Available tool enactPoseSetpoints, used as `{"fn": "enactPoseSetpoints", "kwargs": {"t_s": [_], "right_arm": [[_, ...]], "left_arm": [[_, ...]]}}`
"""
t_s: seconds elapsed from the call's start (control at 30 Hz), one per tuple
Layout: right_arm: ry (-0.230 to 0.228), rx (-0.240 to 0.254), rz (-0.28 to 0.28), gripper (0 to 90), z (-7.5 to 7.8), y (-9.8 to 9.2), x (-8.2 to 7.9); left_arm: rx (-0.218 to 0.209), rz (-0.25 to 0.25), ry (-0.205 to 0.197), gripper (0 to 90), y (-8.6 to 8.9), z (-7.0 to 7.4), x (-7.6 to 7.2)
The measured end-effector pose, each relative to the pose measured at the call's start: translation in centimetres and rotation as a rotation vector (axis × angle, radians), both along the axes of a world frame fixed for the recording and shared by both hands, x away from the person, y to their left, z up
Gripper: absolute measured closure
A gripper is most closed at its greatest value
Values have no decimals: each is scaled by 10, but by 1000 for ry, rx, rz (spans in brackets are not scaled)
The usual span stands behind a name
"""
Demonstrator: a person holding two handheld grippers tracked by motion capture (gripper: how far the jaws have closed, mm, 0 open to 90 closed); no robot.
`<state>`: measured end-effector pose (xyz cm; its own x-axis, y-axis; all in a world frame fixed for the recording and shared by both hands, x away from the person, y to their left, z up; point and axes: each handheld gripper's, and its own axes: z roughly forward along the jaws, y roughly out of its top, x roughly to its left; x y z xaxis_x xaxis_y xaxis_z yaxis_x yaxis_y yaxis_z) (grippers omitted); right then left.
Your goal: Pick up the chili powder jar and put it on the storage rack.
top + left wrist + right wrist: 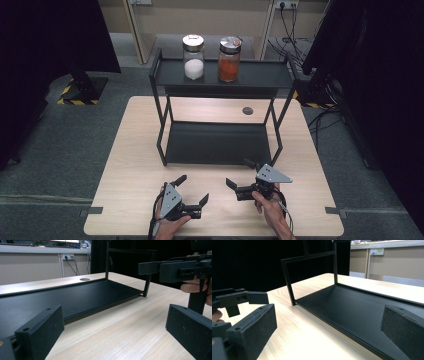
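Observation:
A black two-tier rack (220, 75) stands on the far half of the wooden table (135, 165). Its top shelf carries a jar of white powder (193, 57) and a jar of orange-red contents (229, 59), both with lids. My left gripper (192, 190) rests low over the table's near edge, open and empty. To its right, my right gripper (240, 173) is also open and empty, close to the rack's front. The left gripper view looks between its own jaws (115, 332) at the lower shelf (75, 297) and the right gripper (175, 270). The right gripper view (328, 330) faces the lower shelf (352, 305), with the left gripper (239, 300) at the left.
A round grommet hole (247, 110) sits in the table behind the rack. Dark curtains flank both sides, and cables (320, 120) trail on the floor at the right. The rack's thin front legs (162, 145) stand just ahead of the grippers.

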<state>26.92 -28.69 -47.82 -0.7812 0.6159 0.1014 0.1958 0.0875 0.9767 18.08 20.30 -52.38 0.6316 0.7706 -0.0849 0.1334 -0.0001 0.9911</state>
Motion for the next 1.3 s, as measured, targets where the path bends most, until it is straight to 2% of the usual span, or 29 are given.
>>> {"fn": "enactPoseSetpoints", "kwargs": {"t_s": [1.3], "right_arm": [[2,10,-20,5,1,-6,0]], "left_arm": [[-4,-2,3,11,1,0,0]]}}
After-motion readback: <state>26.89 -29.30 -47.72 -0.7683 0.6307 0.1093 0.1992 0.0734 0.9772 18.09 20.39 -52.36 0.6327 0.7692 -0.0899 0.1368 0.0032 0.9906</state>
